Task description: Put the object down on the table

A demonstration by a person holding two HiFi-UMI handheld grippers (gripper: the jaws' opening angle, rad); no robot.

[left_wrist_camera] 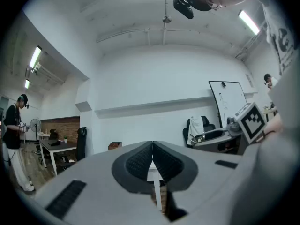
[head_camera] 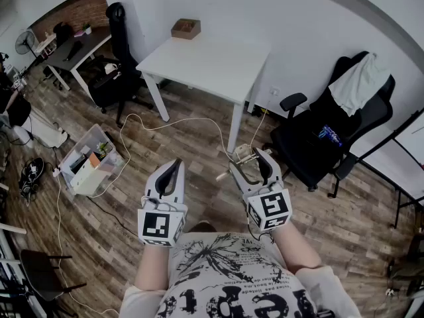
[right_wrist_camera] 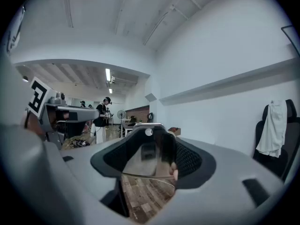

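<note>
My right gripper [head_camera: 249, 165] is held at waist height over the wooden floor, shut on a wide, clear glassy object [head_camera: 246, 171]. In the right gripper view that object [right_wrist_camera: 151, 161] fills the gap between the ribbed pads [right_wrist_camera: 187, 158], and the floor shows through it. My left gripper [head_camera: 171, 175] hangs beside it at the same height, shut with nothing between its pads [left_wrist_camera: 140, 162]. The white table [head_camera: 205, 61] stands a step ahead of both grippers, with a small wooden box [head_camera: 186, 28] at its far corner.
A black office chair [head_camera: 331, 138] with a white cloth over its back stands to the right. On the floor at the left lies a plastic crate [head_camera: 89, 161], and cables [head_camera: 152, 126] trail past it. Farther left are a desk [head_camera: 76, 52] and another chair. A person [left_wrist_camera: 14, 144] stands in the distance.
</note>
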